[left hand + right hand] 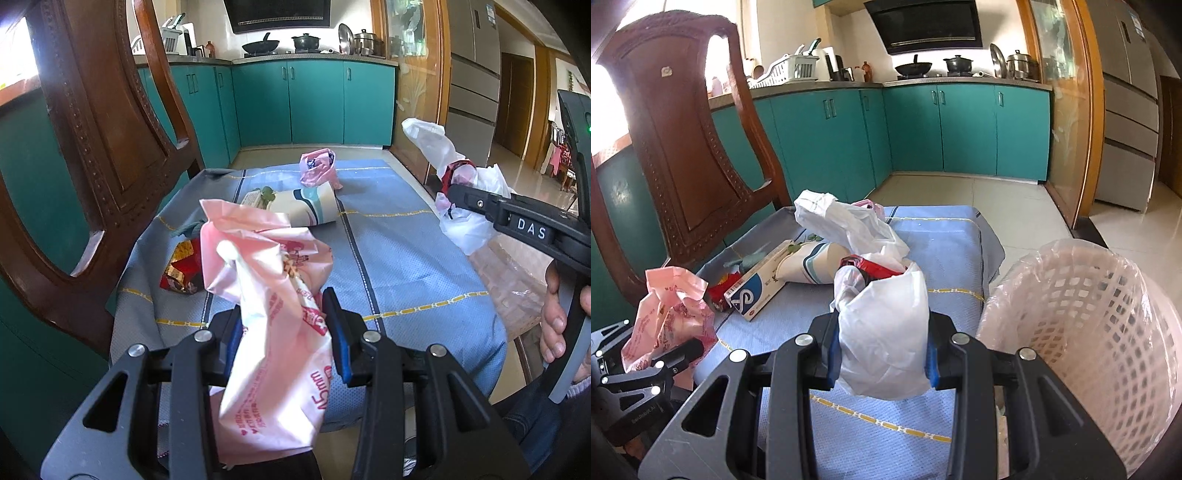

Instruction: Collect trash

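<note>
Right gripper (882,354) pinches a white plastic bag (886,332) beside the lined waste basket (1082,332); left gripper (284,332) pinches a pink bag (266,280). Neither is binned yet. Remaining on the surface (402,254): paper cup (306,206), red wrapper (181,273), small pink bag (317,166). Only the right view shows the basket and a blue-white carton (757,288).

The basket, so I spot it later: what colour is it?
Pale pink lattice basket with a clear liner; the right wrist view shows it best.

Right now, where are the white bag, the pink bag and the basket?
white bag (886,332), right wrist view, its bulging front.
pink bag (273,332), left wrist view, its printed middle.
basket (1108,314), right wrist view, its lattice wall.
</note>
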Tool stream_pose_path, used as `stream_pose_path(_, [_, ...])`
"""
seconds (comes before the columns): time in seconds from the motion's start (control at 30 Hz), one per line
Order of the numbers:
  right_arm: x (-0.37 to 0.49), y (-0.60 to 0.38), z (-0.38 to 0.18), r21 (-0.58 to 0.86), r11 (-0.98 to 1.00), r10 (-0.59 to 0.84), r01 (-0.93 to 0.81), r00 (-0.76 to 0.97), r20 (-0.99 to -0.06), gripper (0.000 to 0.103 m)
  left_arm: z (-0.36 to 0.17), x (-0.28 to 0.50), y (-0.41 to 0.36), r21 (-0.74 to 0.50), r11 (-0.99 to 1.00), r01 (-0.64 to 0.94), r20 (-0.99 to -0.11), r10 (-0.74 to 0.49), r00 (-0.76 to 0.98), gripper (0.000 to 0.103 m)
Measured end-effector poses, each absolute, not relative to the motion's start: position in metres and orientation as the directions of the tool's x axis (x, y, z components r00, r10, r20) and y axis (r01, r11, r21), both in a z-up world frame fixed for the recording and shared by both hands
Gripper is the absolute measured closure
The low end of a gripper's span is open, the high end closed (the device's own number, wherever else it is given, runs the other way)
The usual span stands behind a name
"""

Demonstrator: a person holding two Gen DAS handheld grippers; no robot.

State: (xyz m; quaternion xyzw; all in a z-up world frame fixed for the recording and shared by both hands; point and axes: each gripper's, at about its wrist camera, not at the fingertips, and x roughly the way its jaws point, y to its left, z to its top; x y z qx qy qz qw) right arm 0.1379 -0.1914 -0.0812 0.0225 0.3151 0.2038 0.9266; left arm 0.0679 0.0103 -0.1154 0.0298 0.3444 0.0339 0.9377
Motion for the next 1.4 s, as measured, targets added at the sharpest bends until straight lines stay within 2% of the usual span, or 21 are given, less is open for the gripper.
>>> stream_pose_path(0.6, [0.135, -0.197, -0.075, 0.176, 0.919, 0.389, -0.353, 0.742, -0.546, 0.068, -0.116, 0.066, 0.011, 0.075, 0.996, -0.046, -0.643, 0.084, 0.761, 0.063])
stream_pose_path(0.77, [0.135, -0.222, -0.066, 0.231, 0.923, 0.385, -0.308, 0.774, -0.503, 0.068, -0.111, 0.063, 0.010, 0.080, 0.996, -0.043, -0.631, 0.084, 0.772, 0.063])
stream_pose_path(1.13, [0.133, -0.239, -0.063, 0.277, 0.925, 0.367, -0.260, 0.800, -0.475, 0.068, -0.111, 0.057, 0.007, 0.089, 0.996, -0.030, -0.623, 0.080, 0.779, 0.063])
stream_pose_path(1.3, [0.128, -0.280, -0.057, 0.328, 0.932, 0.297, -0.157, 0.849, -0.437, 0.068, -0.108, 0.059, 0.016, 0.081, 0.996, -0.045, -0.614, 0.086, 0.785, 0.063])
stream_pose_path(1.4, [0.127, -0.311, -0.061, 0.331, 0.943, 0.202, -0.038, 0.856, -0.477, 0.068, -0.105, 0.064, 0.015, 0.071, 0.997, -0.040, -0.615, 0.076, 0.785, 0.063])
